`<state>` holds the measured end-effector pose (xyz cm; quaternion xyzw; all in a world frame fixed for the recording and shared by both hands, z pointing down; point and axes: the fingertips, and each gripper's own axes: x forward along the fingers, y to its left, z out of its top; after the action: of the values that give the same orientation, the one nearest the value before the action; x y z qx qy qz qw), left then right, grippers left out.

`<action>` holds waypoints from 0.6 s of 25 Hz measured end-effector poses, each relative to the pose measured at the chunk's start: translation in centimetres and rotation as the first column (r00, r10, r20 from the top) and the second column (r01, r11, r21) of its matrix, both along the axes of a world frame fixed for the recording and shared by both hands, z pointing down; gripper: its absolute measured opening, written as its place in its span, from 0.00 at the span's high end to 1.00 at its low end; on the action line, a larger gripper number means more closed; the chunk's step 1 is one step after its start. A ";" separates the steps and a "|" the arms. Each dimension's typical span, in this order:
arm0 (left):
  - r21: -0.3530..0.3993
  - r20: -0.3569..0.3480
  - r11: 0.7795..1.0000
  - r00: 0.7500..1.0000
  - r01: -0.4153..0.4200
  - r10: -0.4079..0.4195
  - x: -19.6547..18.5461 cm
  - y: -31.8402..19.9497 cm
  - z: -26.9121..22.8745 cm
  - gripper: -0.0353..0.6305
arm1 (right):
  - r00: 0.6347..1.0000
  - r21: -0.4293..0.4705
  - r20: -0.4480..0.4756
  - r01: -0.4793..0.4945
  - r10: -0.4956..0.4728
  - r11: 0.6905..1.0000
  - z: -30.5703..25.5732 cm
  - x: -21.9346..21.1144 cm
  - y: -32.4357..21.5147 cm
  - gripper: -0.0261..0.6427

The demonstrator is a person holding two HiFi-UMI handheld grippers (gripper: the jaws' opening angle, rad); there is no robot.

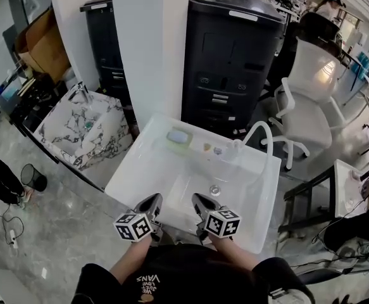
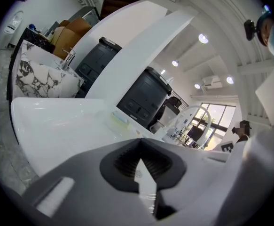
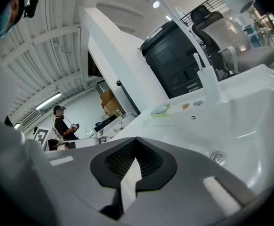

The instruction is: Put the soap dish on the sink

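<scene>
Soap dish (image 1: 179, 138) on sink (image 1: 141, 168) ledge

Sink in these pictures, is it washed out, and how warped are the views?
Head view: the white sink is nearly blown out, its basin edges faint. Left gripper view: heavy fisheye bending, dark round vignette, a bright window behind. Right gripper view: same warp, sink evenly lit.

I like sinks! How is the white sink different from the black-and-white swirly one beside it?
The white sink is plain white; the marble sink has black veins. The white sink has an arched white faucet; the marble sink has a shiny metal faucet. The white sink holds a soap dish on its back ledge; I can't spot one on the marble sink. Both are boxy, with one faucet each.
</scene>
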<state>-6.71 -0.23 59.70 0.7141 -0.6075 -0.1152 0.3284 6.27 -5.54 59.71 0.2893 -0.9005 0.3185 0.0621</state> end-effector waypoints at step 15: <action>0.001 0.013 1.000 1.000 0.001 -0.001 1.7 0.1 -0.2 0.87 | 1.000 0.023 -0.012 0.002 -0.002 1.000 -0.3 1.3 -0.7 0.96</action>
<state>-4.97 -0.11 59.52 0.7147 -0.6098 -0.1109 0.3242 7.54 -6.21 59.40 0.2910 -0.9041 0.3061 0.0647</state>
